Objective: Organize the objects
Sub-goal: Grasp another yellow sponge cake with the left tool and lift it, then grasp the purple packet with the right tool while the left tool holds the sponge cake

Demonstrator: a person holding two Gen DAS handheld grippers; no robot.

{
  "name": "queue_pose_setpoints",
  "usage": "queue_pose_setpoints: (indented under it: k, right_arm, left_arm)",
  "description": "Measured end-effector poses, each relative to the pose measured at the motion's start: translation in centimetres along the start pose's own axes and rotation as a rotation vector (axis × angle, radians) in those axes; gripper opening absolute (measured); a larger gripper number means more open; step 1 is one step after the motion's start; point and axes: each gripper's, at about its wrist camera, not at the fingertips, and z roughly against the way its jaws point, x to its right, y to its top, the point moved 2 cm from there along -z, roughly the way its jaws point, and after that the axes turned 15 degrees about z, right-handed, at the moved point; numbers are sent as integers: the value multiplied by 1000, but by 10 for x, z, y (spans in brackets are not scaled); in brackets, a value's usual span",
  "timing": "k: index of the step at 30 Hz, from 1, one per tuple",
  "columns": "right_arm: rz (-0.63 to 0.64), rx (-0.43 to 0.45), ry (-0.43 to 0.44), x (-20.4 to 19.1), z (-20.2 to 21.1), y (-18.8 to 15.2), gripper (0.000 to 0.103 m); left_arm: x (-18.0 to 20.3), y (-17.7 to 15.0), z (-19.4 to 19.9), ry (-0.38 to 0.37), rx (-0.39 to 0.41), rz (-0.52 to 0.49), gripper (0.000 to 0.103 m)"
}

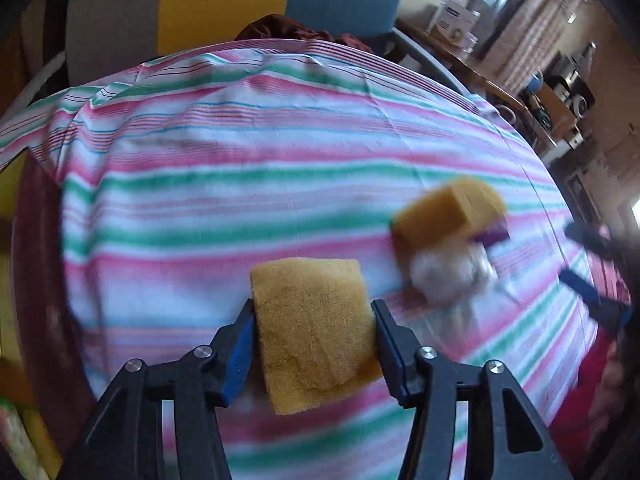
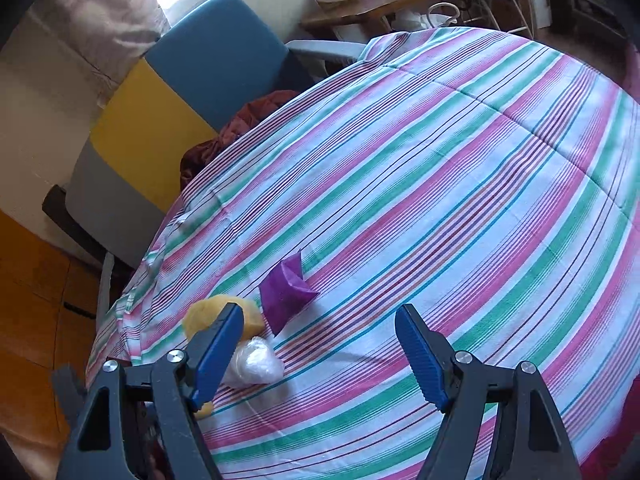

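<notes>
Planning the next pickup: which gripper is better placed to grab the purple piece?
Right. The right gripper is open and empty near the purple piece; the left gripper already clamps a sponge.

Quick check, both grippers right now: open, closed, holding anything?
Left gripper: closed on a yellow sponge.
Right gripper: open, holding nothing, above the striped cloth.

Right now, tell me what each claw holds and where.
Left claw pinches a yellow sponge by its two side edges. Right claw is open, holding nothing.

Striped cloth (image 2: pixel 440 184) open; purple pouch (image 2: pixel 286 294) obstructs.
</notes>
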Motion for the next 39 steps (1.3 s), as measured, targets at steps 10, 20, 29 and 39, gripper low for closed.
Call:
queue_pose_setpoints:
  k: [10,20,29,39]
  right_arm:
    - [93,-40,-50,-12,-14,-1,74]
    - [357,-105,-128,-46,-41,-2,69]
    - [633,-196,-214,-74,-87,12,69]
    - [648,-257,-229,-66,-101,16,34]
  left_arm:
    - [-2,-52,20,-51,55,-70,55]
    - [-8,-50,14,-105,54,-57,55]
    - [-7,-52,14,-112,72,-70,56]
    - [-5,-53,13,-111,90,-88,57]
